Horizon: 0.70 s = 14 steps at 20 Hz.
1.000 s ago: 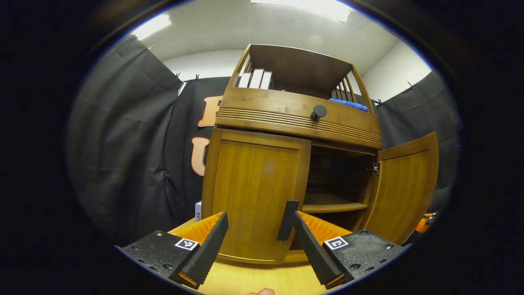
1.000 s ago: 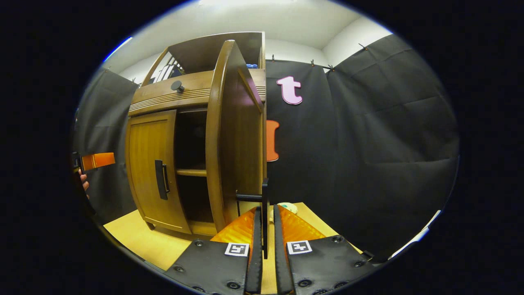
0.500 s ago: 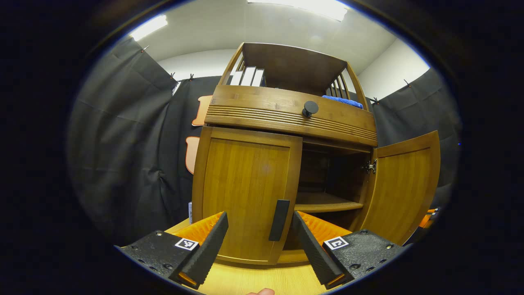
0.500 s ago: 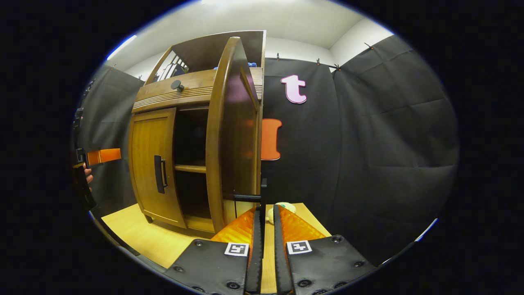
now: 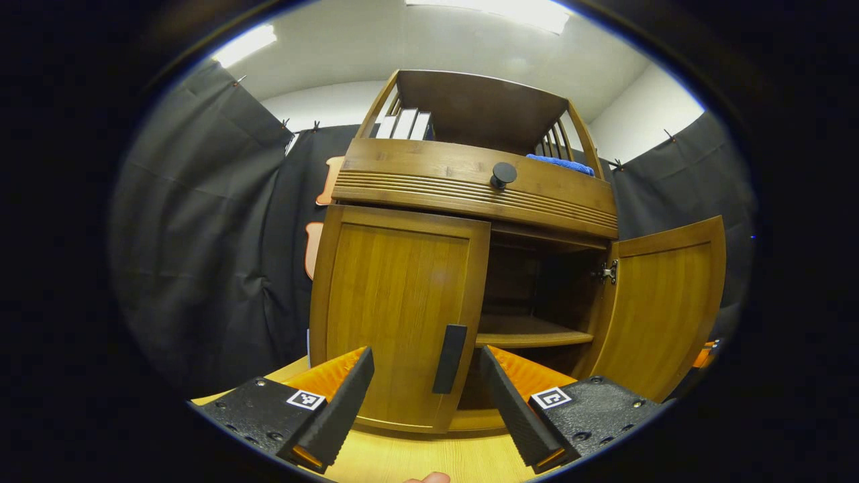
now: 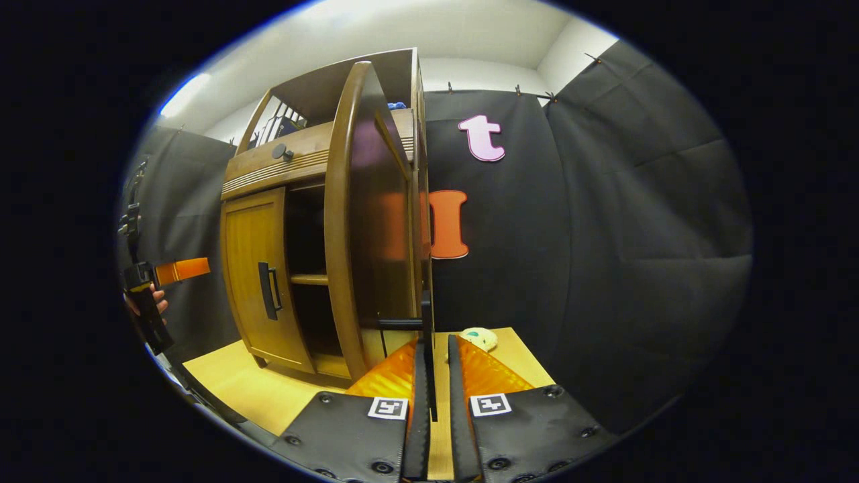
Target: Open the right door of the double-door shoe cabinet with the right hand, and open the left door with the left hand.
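The wooden shoe cabinet (image 5: 470,184) stands on a table. Its left door (image 5: 396,308) is closed, with a black bar handle (image 5: 449,359) at its inner edge. My left gripper (image 5: 426,396) is open, level with that handle and a short way in front of it, touching nothing. The right door (image 5: 661,308) stands swung out wide. In the right gripper view that door (image 6: 369,221) appears almost edge-on, and my right gripper (image 6: 433,376) is shut on its handle (image 6: 426,322). The left gripper (image 6: 171,272) also appears far left, held by a hand (image 6: 151,302).
Inside the open half is a shelf (image 5: 530,332). A drawer knob (image 5: 503,173), books (image 5: 402,124) and a blue cloth (image 5: 560,163) sit higher up. A small pale object (image 6: 478,337) lies on the wooden table (image 6: 268,396) beside the cabinet. Black cloth walls surround the booth.
The left gripper has shifted so the left door's handle now lies between its fingers instead of beside the right one. The right gripper has drawn the right door slightly wider.
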Motion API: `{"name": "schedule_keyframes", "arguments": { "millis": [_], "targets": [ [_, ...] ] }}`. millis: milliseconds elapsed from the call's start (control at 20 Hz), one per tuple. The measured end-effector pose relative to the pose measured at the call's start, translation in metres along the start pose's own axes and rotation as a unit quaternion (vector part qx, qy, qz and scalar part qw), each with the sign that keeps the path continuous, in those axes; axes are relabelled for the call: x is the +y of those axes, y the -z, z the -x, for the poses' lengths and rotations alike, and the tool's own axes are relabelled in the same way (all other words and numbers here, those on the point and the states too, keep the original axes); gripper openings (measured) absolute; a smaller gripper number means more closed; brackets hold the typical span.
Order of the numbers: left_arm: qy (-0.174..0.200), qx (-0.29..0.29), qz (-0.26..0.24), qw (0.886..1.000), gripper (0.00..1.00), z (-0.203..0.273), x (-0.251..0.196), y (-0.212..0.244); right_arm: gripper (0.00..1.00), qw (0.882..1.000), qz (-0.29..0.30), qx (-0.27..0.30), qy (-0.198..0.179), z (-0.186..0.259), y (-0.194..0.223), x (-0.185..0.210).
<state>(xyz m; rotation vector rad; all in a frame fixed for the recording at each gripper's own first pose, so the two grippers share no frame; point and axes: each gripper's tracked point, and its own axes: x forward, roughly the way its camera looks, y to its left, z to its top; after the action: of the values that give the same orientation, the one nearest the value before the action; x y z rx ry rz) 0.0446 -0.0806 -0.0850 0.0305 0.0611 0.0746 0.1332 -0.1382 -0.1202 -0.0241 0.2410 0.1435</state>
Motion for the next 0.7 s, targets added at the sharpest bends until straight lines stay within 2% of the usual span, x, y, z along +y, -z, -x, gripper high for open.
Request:
{"name": "schedule_keyframes", "arguments": {
  "millis": [100,200,250,300,400,450,500,550,600,700],
  "targets": [
    [-0.002,0.001,-0.001,1.0,0.95,-0.001,-0.002,0.0,0.21,1.0,0.0,0.007,0.005,0.004,0.005,-0.003],
    [-0.004,-0.002,-0.002,1.0,0.95,0.0,-0.005,-0.001,0.21,0.999,-0.004,0.012,0.03,0.017,0.008,-0.017],
    [-0.003,-0.002,-0.002,1.0,0.95,-0.001,-0.007,-0.001,0.1,0.999,-0.006,0.006,0.048,0.024,0.006,-0.027],
    [-0.001,0.0,-0.002,1.0,0.95,-0.002,-0.009,0.001,0.06,0.999,-0.013,0.001,0.05,0.031,0.002,-0.029],
    [0.004,0.004,0.0,1.0,0.95,-0.009,-0.016,0.003,0.31,0.998,-0.034,-0.006,0.044,0.041,-0.004,-0.026],
    [0.006,0.006,0.0,1.0,0.95,-0.01,-0.02,0.005,0.31,0.998,-0.034,-0.009,0.045,0.044,-0.006,-0.028],
    [0.007,0.006,0.0,1.0,0.96,-0.01,-0.023,0.006,0.19,0.998,-0.028,-0.012,0.05,0.045,-0.011,-0.03],
    [0.01,0.006,-0.001,1.0,0.96,-0.011,-0.027,0.007,0.32,0.998,-0.02,-0.016,0.054,0.047,-0.014,-0.034],
    [0.013,0.007,-0.003,1.0,0.95,-0.011,-0.031,0.008,0.19,0.998,-0.013,-0.018,0.056,0.049,-0.016,-0.035],
    [0.012,0.01,-0.008,1.0,0.95,-0.015,-0.034,0.013,0.19,0.998,-0.006,-0.017,0.058,0.048,-0.016,-0.038]
  ]
}}
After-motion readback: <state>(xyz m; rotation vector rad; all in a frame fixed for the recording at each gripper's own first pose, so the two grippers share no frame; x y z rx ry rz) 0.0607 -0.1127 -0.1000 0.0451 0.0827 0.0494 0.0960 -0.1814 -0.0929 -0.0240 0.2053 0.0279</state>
